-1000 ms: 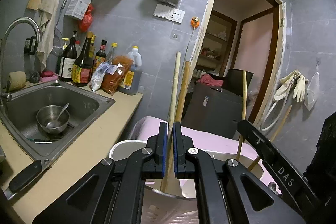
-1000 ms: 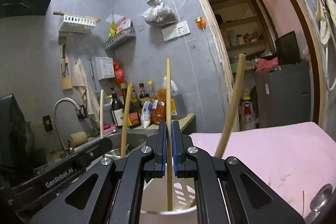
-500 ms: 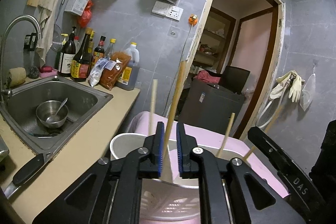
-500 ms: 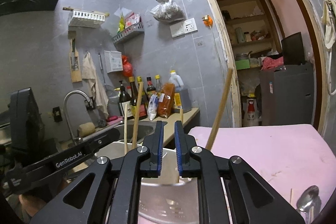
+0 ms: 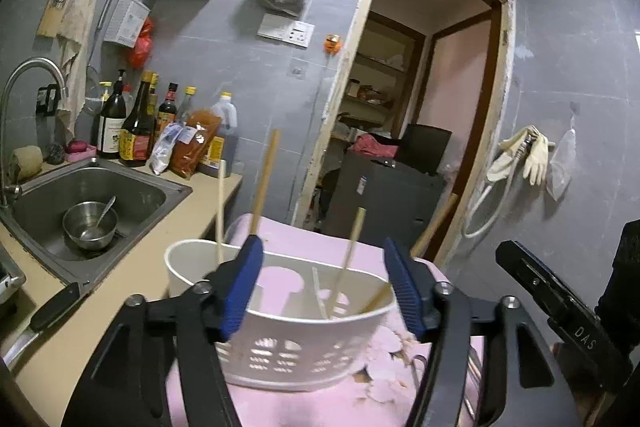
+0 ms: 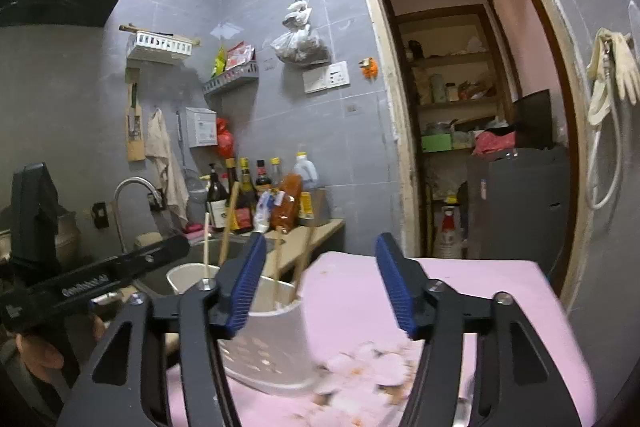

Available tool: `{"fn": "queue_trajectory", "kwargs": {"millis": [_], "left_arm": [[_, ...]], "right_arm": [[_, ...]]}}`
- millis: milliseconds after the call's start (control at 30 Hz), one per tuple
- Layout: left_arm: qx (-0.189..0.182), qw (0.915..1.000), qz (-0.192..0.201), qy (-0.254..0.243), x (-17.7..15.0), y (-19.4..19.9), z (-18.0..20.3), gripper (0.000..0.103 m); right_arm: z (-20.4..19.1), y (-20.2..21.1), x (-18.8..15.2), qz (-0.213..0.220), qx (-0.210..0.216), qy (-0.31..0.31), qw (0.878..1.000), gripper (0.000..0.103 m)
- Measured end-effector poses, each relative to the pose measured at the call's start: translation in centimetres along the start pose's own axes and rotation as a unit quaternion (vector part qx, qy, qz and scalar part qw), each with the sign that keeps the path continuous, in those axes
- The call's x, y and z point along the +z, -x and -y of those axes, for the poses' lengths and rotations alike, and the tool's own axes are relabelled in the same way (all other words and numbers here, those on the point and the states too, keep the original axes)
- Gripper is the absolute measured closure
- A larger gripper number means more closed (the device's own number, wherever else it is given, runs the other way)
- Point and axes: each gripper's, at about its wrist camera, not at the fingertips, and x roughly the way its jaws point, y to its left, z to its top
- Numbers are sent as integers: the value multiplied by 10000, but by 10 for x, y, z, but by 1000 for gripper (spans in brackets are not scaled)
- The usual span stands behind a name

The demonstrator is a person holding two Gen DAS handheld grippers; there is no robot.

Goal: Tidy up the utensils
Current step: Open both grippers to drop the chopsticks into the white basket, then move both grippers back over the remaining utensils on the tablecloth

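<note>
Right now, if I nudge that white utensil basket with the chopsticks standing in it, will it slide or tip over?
The white basket looks like thin perforated plastic, so it is probably light and would slide easily on the pink cloth. The chopsticks stand well above its rim and lean, so a push up high might tip it. They seem loose and would likely rattle and shift.

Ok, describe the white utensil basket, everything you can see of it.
The white utensil basket looks like moulded plastic, oval, with a smooth rim and rows of small slots cut low in its wall. It stands upright on the pink cloth, next to the beige counter. An inner divider with round cut-outs splits it into compartments. Four wooden chopsticks lean in it, tips up, two towards each end. Both grippers' jaws are opening and neither touches the basket.
</note>
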Motion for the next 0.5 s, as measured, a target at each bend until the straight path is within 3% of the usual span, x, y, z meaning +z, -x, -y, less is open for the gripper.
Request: {"fn": "queue_trajectory", "kwargs": {"millis": [67,200,267,367,500], "left_arm": [[-25,10000,-28,-31,-3,1,9,27],[-94,9997,-96,-184,-10,2,30,22],[-106,9994,-147,-279,-13,1,40,8],[-170,9990,-147,-380,-21,0,54,6],[-270,9977,-346,-514,-31,-8,69,6]], "right_arm": [[10,11,1,-7,-72,26,10000,30],[29,30,0,-21,-276,94,9996,18],[39,39,-1,-20,-360,89,9993,12],[50,51,-4,-3,-463,119,9989,0],[63,60,-7,-46,-611,214,9979,0]]}}
